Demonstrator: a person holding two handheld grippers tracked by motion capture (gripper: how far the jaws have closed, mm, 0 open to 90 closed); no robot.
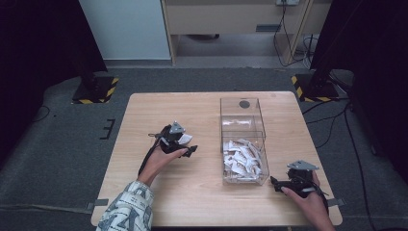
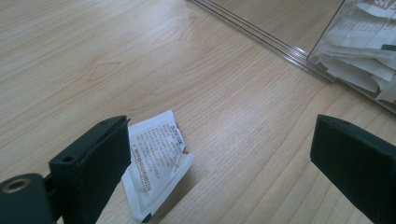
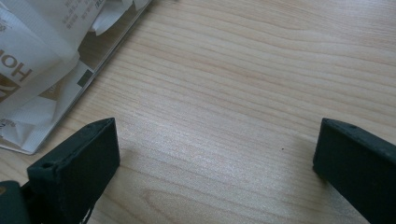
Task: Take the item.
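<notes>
White sachet (image 2: 156,163) lies flat, lower left of the left gripper view, beside one jaw. Both the left gripper (image 2: 219,163) and right gripper (image 3: 217,161) gape empty. Centre the jaws over it first.

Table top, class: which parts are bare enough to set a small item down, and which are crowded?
Free: the table's far left part beyond the left gripper, and the near middle between both hands. Crowded: the clear box full of sachets, the loose sachet at the left gripper, and around the right gripper.
</notes>
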